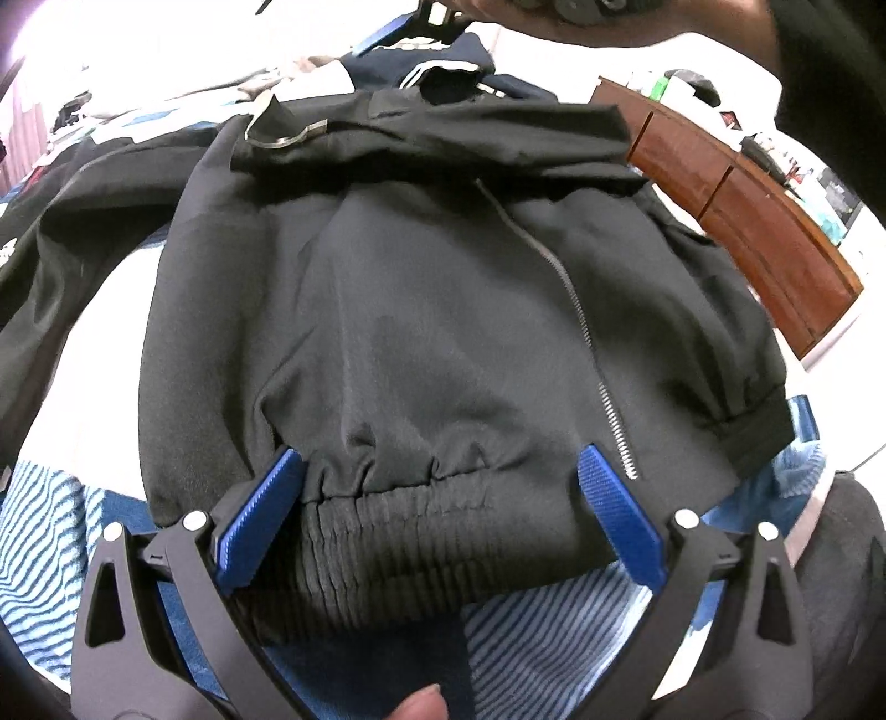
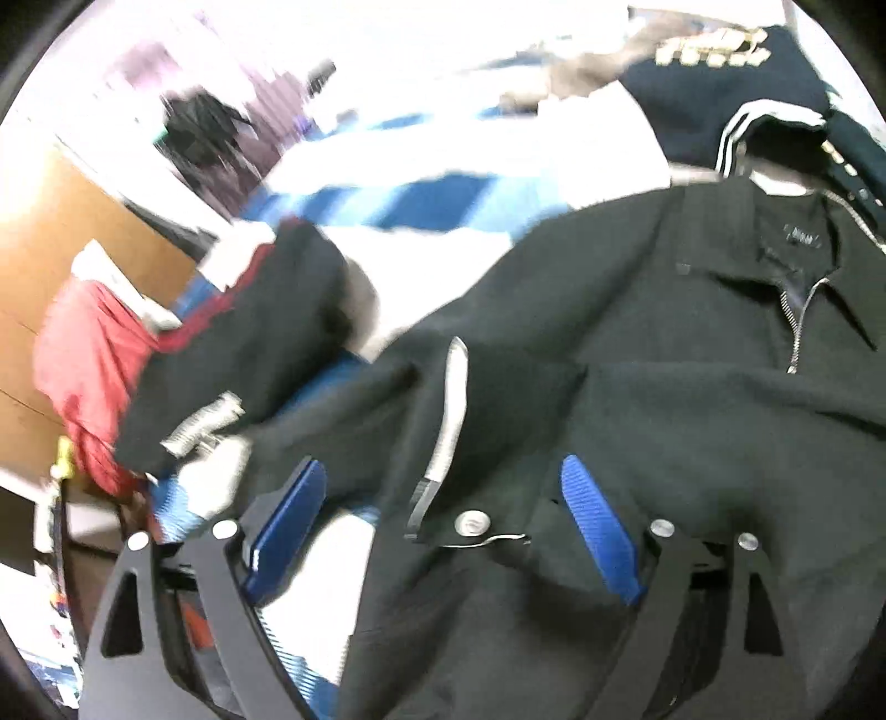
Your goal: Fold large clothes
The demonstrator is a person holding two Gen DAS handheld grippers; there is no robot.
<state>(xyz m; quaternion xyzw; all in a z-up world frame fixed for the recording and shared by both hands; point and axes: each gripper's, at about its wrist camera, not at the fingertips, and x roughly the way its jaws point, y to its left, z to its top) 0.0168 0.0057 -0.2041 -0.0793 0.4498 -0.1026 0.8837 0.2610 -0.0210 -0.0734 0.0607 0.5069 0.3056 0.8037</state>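
Black, slightly shiny fabric is filling both views: a black zip-up jacket [image 1: 432, 310] with a silver metal zipper [image 1: 576, 315] is lying spread on a bed with a blue-and-white striped sheet [image 1: 50, 526]. In the left wrist view the jacket's ribbed elastic hem [image 1: 410, 531] is sitting at 6 o'clock, right between the blue ribbed pads of the left claw [image 1: 440, 518]. That claw is standing wide, with the pads resting on either side of the gathered hem and not pinching it, as far as I can tell. A fingertip [image 1: 418, 703] is poking in at the very bottom edge. Up at 12 o'clock the top of the jacket is lying folded down over itself, and past it a dark navy garment with white stripes [image 1: 443, 61] is sitting further back. At 2 o'clock a reddish-brown wooden board [image 1: 742, 221] is running along the bed's edge, and a forearm [image 1: 637, 27] is crossing the top at 1 o'clock.

The right wrist view is pretty blurry. The right claw [image 2: 437, 520] is also spread wide, hovering over a sleeve cuff with a silver snap button [image 2: 472, 522] between the pads, but nothing is getting squeezed. The collar [image 2: 775, 266] and the top of the zipper are showing at 2 o'clock. Over at 9 o'clock a red garment [image 2: 83, 354] is bunched up next to a black piece with a red stripe [image 2: 266, 310].
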